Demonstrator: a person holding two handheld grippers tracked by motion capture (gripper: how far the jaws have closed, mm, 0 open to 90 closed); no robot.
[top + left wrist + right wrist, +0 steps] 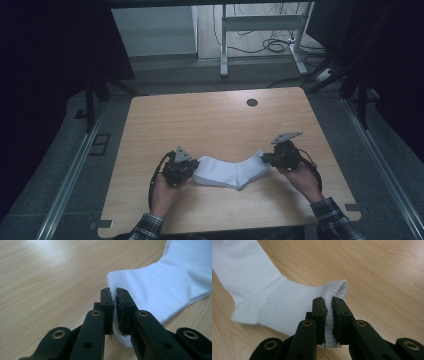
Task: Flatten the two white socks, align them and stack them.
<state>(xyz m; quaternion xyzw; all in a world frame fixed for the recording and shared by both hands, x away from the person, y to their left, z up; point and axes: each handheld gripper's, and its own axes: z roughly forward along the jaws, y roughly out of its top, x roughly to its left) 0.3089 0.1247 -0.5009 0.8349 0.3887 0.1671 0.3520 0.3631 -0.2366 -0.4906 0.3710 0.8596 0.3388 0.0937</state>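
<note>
White cotton, a sock [227, 170], lies on the wooden table [210, 120] near the person's edge, stretched between two grippers. Its long axis runs left to right across the table, sagging toward the near side in the middle, with the ribbed cuff end at the right and the smoother foot end at the left. The left gripper [192, 170] points rightward into the sock, its jaws closed tight on the left end; in the left gripper view [113, 302] the fabric is pinched in the narrow slit between them. The right gripper [267, 157] points leftward, its jaws likewise clamped on the cuff, as its own view [328, 312] shows. Both hands come in from the near edge, the left hand [165, 192] and right hand [302, 177] each wrapped around a gripper body, with plaid sleeves [335, 217] at the wrists. No writing or brand is readable on the sock.
</note>
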